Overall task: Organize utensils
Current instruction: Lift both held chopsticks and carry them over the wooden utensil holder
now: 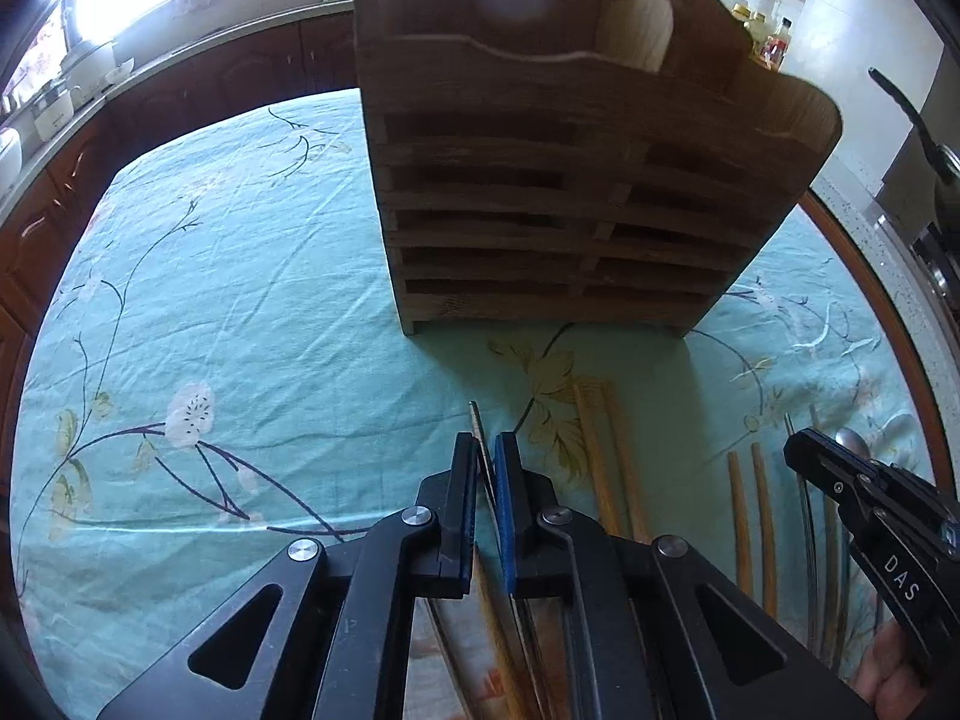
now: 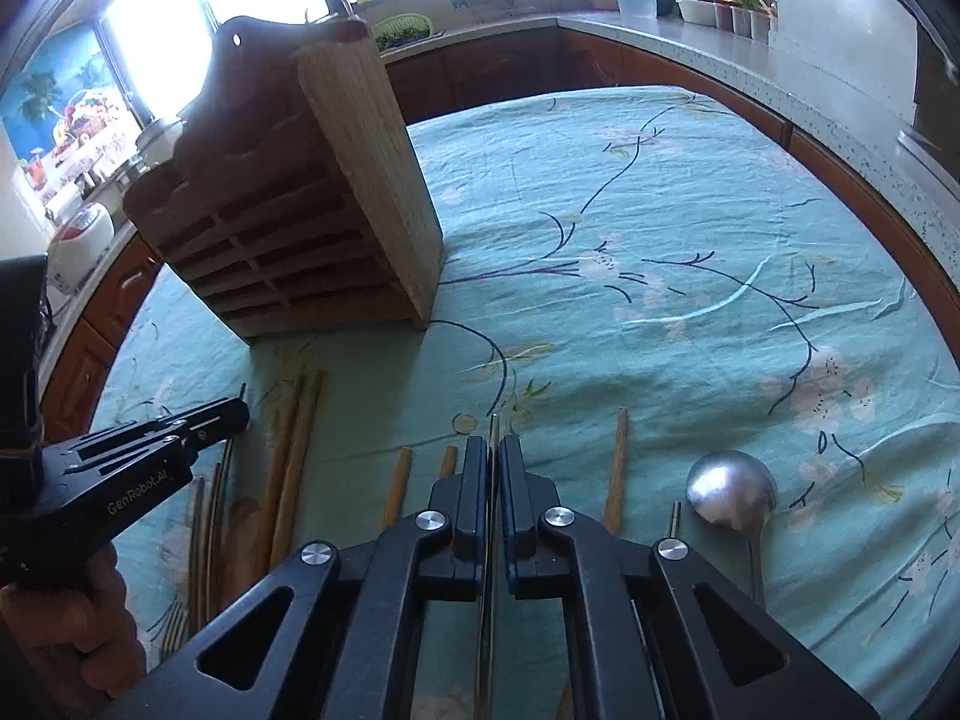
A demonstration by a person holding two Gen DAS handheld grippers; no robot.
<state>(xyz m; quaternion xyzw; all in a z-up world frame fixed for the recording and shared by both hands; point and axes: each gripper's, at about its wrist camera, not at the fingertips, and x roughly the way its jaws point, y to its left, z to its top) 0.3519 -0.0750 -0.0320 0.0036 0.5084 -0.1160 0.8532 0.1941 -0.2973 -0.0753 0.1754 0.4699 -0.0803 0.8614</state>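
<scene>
Wooden and slatted, the utensil rack (image 1: 558, 180) stands upright on the worktop (image 1: 240, 312) under a teal flowered cloth, ahead of both tools. The left tool (image 1: 486, 450) has its pads nearly together, gripping a thin dark chopstick (image 1: 477, 420) whose tip pokes out beyond them. The right tool (image 2: 493, 450) is likewise pinched onto a slim metal chopstick (image 2: 494, 426). Loose wooden chopsticks (image 2: 294, 450) lie between the two tools, more (image 2: 617, 468) just right of the right tool, and a steel ladle (image 2: 729, 489) rests further to its right, bowl up.
</scene>
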